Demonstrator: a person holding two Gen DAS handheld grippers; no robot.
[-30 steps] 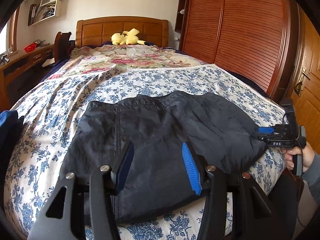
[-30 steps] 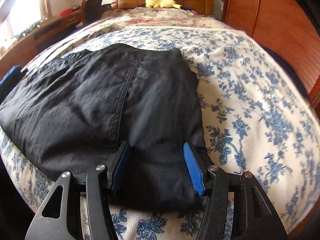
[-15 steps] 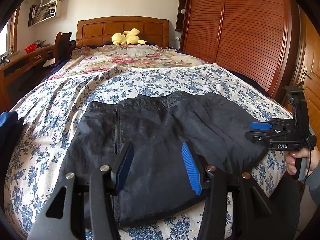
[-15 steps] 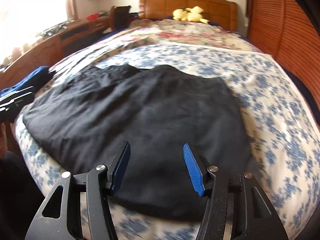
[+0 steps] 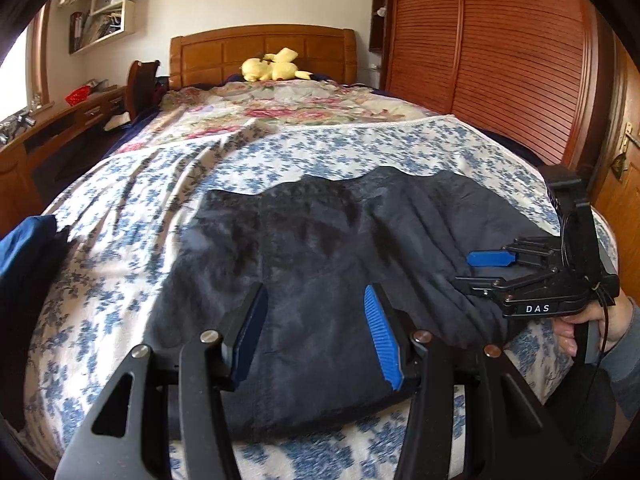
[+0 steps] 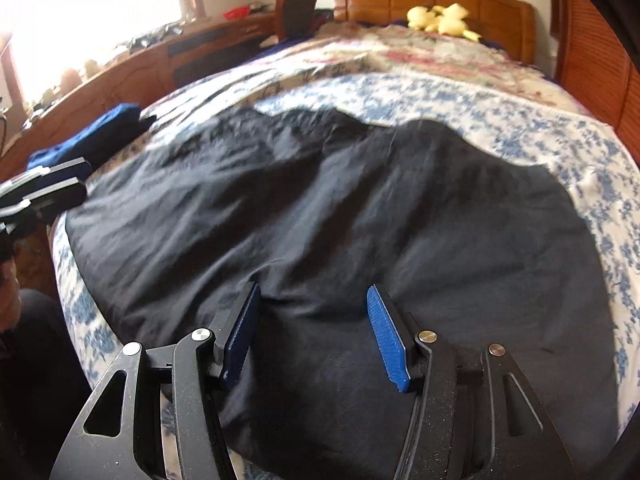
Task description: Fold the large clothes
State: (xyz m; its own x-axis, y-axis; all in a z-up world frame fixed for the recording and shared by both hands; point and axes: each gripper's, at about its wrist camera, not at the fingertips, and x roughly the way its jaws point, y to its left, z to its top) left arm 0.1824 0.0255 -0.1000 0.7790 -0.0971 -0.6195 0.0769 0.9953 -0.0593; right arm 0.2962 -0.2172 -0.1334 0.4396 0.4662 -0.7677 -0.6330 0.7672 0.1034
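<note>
Dark navy garment (image 5: 340,264), folded, wrinkled, lying flat near bed's foot edge

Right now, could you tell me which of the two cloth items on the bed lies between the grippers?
The black garment, spread on the floral cover between both hand-held grippers. The blue folded cloth lies apart at the bed's far-left edge.
</note>
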